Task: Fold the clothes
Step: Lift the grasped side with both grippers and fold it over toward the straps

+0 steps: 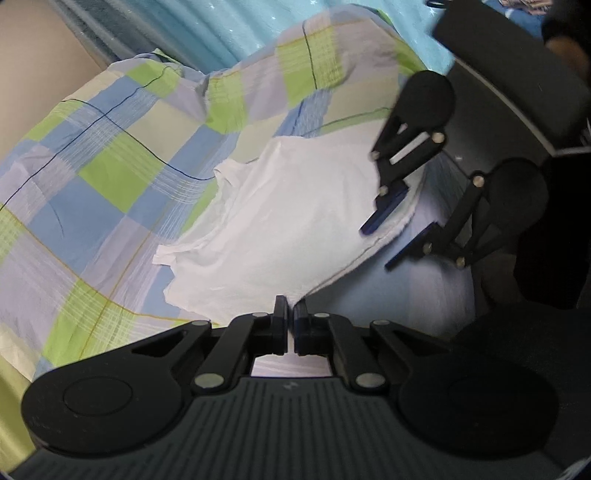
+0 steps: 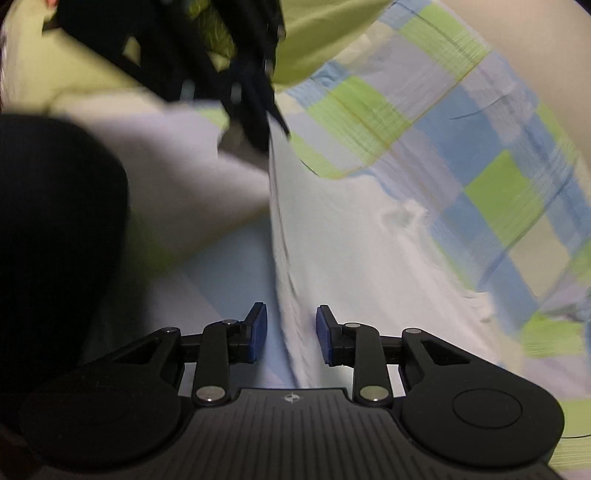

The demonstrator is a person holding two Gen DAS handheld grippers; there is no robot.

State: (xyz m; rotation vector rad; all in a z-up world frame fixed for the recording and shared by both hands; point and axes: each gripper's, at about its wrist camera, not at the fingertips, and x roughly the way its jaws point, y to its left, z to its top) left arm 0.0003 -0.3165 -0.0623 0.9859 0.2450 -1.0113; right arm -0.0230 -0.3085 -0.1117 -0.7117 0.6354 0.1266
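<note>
A white garment lies spread on a checked blue, green and lilac bedsheet. My left gripper is shut on the garment's near edge, and the cloth rises into its pads. My right gripper stands open at the garment's right edge, one finger above the cloth and one below. In the right wrist view the white garment runs as a raised edge between the open fingers of my right gripper. At the far end of that edge, blurred, my left gripper pinches it.
The bedsheet bunches into folds behind the garment. A turquoise fabric hangs at the back, with a beige wall to its left. The person's dark clothing fills the side near the bed's edge.
</note>
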